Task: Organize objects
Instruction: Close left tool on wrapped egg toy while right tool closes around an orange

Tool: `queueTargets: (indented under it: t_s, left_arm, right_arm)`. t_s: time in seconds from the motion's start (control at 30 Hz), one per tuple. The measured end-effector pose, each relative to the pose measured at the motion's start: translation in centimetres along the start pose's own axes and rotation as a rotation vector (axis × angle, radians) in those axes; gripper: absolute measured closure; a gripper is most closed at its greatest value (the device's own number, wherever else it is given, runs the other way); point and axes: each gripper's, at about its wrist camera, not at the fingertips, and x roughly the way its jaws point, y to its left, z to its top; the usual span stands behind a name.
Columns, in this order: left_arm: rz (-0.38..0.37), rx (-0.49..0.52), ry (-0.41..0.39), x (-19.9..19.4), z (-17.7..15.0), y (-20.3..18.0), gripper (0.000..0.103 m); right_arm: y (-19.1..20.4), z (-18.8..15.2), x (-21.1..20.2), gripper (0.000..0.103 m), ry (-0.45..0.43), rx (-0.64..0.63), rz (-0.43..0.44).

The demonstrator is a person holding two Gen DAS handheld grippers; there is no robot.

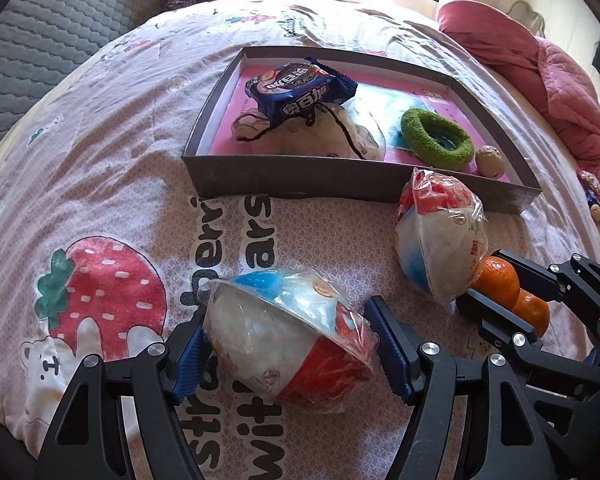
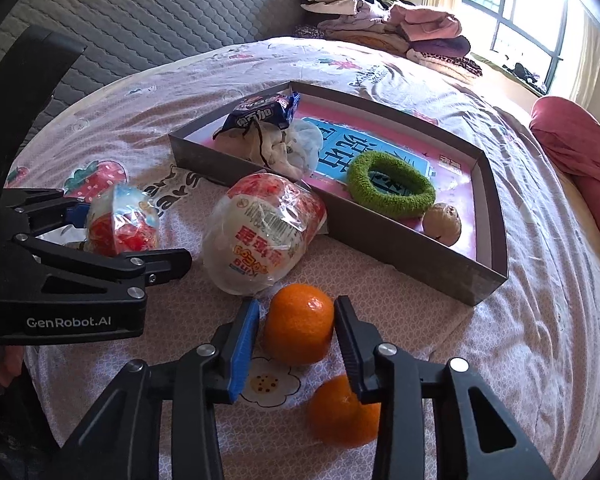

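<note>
My left gripper (image 1: 290,344) sits low over the bedspread (image 1: 112,168), its blue pads (image 1: 190,364) spread to either side of a wrapped instant-noodle bowl (image 1: 288,336) lying on its side; the left pad meets the plastic wrap, but I cannot tell whether the right pad presses it, so I cannot call this a grip. Just right of that, a second wrapped bowl (image 1: 440,232) leans against the near wall of the shallow grey box (image 1: 284,180), near the box's right corner. Inside the box I see a blue biscuit packet (image 1: 300,92) at the far left, resting on a pale drawstring pouch (image 1: 320,136), then a green fuzzy ring (image 1: 436,140), then a walnut (image 1: 490,162) tucked in the near right corner. Further right, my right gripper (image 2: 296,332) brackets an orange (image 2: 298,328) on the bedspread; its right pad touches the peel while the left pad stands just clear, so it is not clamped. A second orange (image 2: 340,416) lies just beside it, partly under the right finger.
</note>
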Motion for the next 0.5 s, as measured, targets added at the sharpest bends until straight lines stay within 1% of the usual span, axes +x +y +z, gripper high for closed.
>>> queueTargets:
  t_s: [0.2,0.3,0.37,0.5]
  left_arm:
    - [-0.046,-0.042,-0.003,0.1,-0.1,1.1,0.029]
    - [-0.055,-0.045,-0.007,-0.1,-0.3,1.2,0.029]
    - [-0.050,-0.046,-0.013,-0.2,-0.4,1.2,0.034]
    - [-0.056,-0.037,-0.019,-0.5,-0.6,1.2,0.037]
  right_arm:
    - [-0.1,0.0,0.1,0.068,-0.008,0.004,0.014]
    - [-0.1,0.0,-0.1,0.068,-0.014,0.008,0.015]
    - [-0.1,0.0,-0.2,0.068,-0.018,0.009,0.015]
    - [-0.2,0.0,-0.5,0.068,-0.027,0.019,0.016]
